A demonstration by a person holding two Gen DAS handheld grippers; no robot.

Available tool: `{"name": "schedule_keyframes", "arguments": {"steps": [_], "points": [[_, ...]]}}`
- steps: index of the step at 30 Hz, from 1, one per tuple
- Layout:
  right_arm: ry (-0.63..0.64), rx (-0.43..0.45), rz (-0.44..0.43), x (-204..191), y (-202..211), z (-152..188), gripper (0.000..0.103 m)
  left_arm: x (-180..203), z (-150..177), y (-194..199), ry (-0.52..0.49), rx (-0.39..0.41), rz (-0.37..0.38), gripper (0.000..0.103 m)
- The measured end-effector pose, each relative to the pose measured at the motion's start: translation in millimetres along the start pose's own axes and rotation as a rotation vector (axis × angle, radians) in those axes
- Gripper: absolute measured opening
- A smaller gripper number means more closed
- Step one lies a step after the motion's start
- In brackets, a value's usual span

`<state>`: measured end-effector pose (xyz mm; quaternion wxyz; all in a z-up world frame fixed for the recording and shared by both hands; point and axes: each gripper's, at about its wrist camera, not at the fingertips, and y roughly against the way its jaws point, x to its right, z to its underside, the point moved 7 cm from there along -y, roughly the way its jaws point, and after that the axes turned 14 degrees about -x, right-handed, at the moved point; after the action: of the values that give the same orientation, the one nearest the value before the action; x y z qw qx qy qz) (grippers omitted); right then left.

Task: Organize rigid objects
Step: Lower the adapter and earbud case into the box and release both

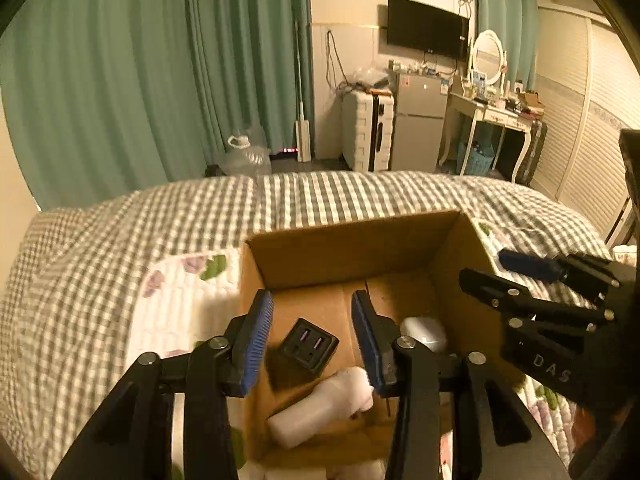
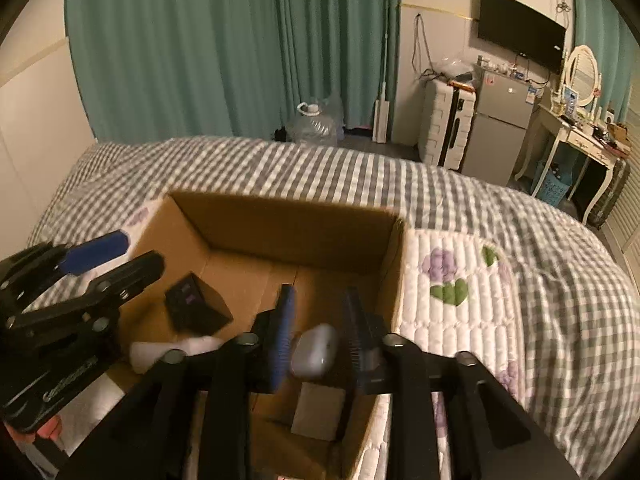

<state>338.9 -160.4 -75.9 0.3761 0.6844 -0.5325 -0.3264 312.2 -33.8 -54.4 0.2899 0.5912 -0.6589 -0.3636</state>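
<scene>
Left claw [image 1: 312, 336], released, hangs over the cardboard box [image 1: 352, 256] on the bed [image 1: 80, 280], above the black USB charger cube [image 1: 309, 345]. Right claw [image 2: 318, 336], also parted, frames a white earbud case [image 2: 315, 350], seemingly just dropped. Both aim down into the box, presumably to deposit items. Inside also: a white bottle [image 1: 320, 408] near the front wall.

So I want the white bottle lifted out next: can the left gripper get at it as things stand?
Probably yes. The left gripper hangs open over the cardboard box, and the white bottle lies just below it with its top exposed; only the black charger cube sits close beside it.
</scene>
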Motion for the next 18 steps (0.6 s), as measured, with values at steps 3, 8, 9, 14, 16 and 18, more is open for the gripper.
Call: {"name": "schedule_keyframes", "arguments": {"steps": [3, 8, 9, 14, 16, 18], "points": [[-0.023, 0.026, 0.018, 2, 27, 2, 0.057, -5, 4, 29, 0.002, 0.038, -0.032, 0.07], [-0.007, 0.049, 0.072, 1, 78, 20, 0.061, -18, 26, 69, 0.032, 0.063, -0.029, 0.09], [0.001, 0.056, 0.091, -1, 89, 26, 0.065, -19, 31, 76, 0.034, 0.076, -0.037, 0.092], [0.029, 0.088, 0.136, -8, 137, 47, 0.082, -21, 54, 108, 0.0, 0.113, -0.048, 0.1], [0.028, 0.104, 0.143, -12, 151, 54, 0.089, -22, 64, 115, 0.001, 0.109, -0.053, 0.101], [0.026, 0.11, 0.151, -16, 161, 62, 0.09, -24, 74, 119, 0.004, 0.108, -0.062, 0.101]]}}
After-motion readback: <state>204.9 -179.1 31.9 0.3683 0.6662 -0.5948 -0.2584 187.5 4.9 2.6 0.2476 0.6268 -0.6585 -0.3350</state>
